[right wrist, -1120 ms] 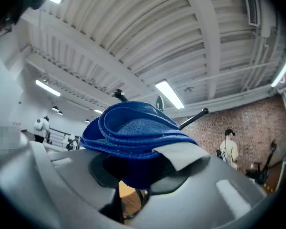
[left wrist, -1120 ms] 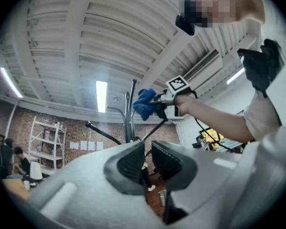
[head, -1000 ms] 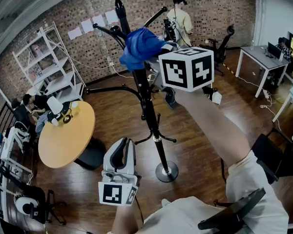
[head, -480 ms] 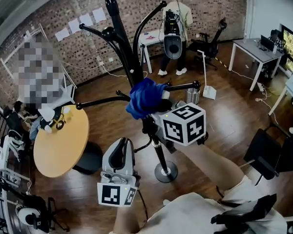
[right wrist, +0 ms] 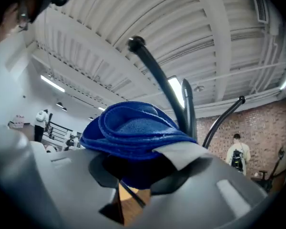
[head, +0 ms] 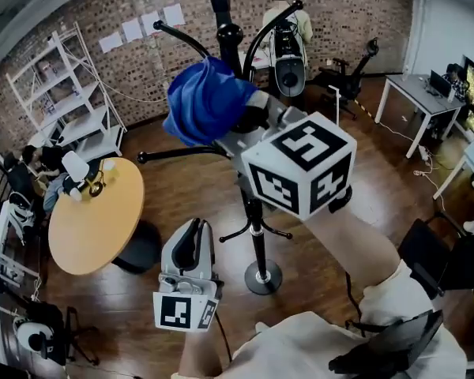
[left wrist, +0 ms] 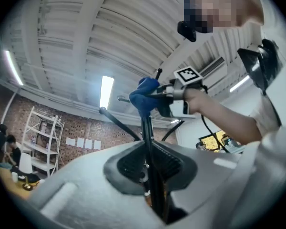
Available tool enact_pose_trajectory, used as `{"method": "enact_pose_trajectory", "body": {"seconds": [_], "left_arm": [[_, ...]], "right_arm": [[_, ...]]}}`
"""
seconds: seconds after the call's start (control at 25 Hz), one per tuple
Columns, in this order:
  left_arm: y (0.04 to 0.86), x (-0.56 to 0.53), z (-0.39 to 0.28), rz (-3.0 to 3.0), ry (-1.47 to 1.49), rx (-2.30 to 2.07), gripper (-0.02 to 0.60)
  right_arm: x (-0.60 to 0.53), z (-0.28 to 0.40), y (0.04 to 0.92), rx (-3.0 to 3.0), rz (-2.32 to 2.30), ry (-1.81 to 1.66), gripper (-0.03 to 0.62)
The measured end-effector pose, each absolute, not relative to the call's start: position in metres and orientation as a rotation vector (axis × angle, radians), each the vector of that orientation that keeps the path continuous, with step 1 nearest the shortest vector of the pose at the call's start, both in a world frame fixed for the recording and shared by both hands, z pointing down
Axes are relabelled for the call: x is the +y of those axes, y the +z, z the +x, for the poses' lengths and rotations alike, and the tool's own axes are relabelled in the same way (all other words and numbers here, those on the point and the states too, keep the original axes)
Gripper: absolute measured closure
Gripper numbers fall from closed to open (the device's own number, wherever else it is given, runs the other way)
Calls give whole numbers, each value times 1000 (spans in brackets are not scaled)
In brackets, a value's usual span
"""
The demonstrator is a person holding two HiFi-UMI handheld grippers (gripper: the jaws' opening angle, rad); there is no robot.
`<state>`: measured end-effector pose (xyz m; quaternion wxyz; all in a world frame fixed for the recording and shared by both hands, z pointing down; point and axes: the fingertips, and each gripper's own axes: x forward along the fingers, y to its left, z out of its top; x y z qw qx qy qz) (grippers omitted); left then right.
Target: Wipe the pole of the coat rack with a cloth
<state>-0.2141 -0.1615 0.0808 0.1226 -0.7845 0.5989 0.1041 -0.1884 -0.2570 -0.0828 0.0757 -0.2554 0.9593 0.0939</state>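
Note:
The black coat rack pole (head: 255, 227) rises from a round base (head: 262, 277) on the wood floor. A bunched blue cloth (head: 204, 101) is pressed against the pole high up, just under the curved hooks. My right gripper (head: 242, 121) is shut on the cloth, its marker cube nearest the camera. In the right gripper view the cloth (right wrist: 133, 132) fills the jaws, with the pole (right wrist: 189, 109) behind it. My left gripper (head: 193, 242) hangs low, left of the pole and apart from it, pads together. The left gripper view looks up the pole (left wrist: 147, 128) to the cloth (left wrist: 145, 97).
A round wooden table (head: 95, 219) stands at the left with small items and seated people beside it. White shelves (head: 71, 93) line the brick wall. A person (head: 280, 14) stands behind the rack. Desks (head: 423, 93) and a dark chair (head: 442, 251) sit at the right.
My right gripper slid the cloth down the pole half a second ago and has now carried it back up near the hooks. The left gripper has stayed put.

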Motion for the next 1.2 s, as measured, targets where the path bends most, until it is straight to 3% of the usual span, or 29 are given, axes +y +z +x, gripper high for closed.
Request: {"method": "enact_pose_trajectory", "body": {"seconds": [0.4,0.56,0.72,0.8,0.92,1.04,1.2], "left_arm": [[104,-156,-225,-2354,263,1749,548],[107,-159,-223,-2372,245,1740,548],[112,-160,-219,-2378,256,1743,548],[121,-160,-222,-2385,263,1771,548],[135,-161,-232,-2397,253,1806,548],[147,-162,-244,-2407,244,1835,548],[148,-161,-251,-2420,239,1836,548]], "right_arm": [[-288,-190,46,3041,-894,28,493],[-274,-186,27,2990,-838,67,493],[-202,-147,-6,2891,-658,334,493],[-160,-135,30,2953,-536,319,493],[-125,-138,152,3187,-370,99,493],[-159,-157,243,3259,-619,12,491],[-235,-184,227,3065,-978,96,493]]}}
